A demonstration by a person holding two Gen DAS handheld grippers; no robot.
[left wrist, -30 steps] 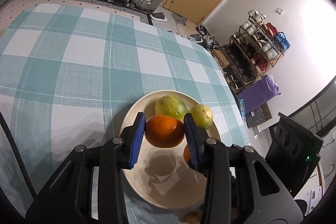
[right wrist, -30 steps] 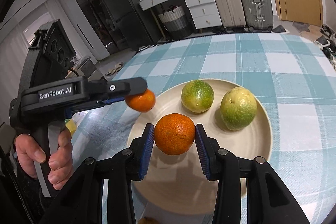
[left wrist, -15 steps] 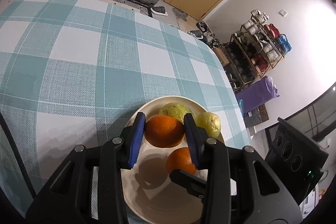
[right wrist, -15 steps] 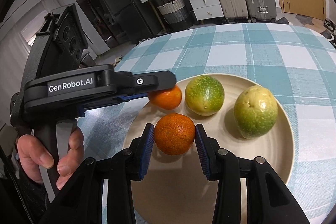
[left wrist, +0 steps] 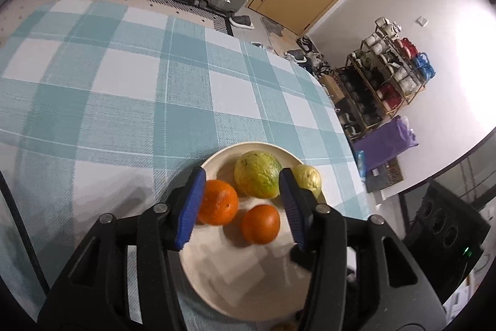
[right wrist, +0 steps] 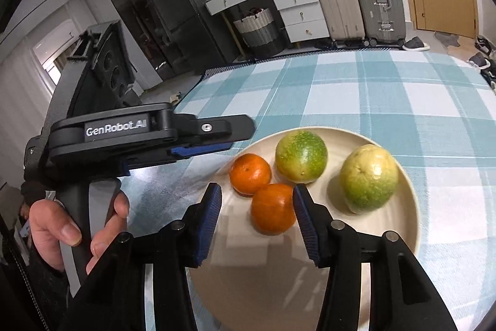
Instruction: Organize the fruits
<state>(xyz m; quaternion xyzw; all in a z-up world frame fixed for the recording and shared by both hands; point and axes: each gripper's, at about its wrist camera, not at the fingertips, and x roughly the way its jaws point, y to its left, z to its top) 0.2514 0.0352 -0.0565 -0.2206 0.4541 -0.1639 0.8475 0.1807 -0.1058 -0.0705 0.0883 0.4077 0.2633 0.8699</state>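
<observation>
Both hand-held grippers released oranges on the plate.
Left hand-held gripper and right hand-held gripper had just been opening, each orange between loosened pads at lower centre.

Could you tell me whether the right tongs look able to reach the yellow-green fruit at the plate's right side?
Probably yes: the yellow-green fruit sits apart, just past the open right tongs, with bare plate alongside.

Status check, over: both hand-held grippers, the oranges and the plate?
Left hand-held gripper, right hand-held gripper: jaws just opened, holding nothing. Two oranges on plate beside two green fruits. Nothing in the way.
</observation>
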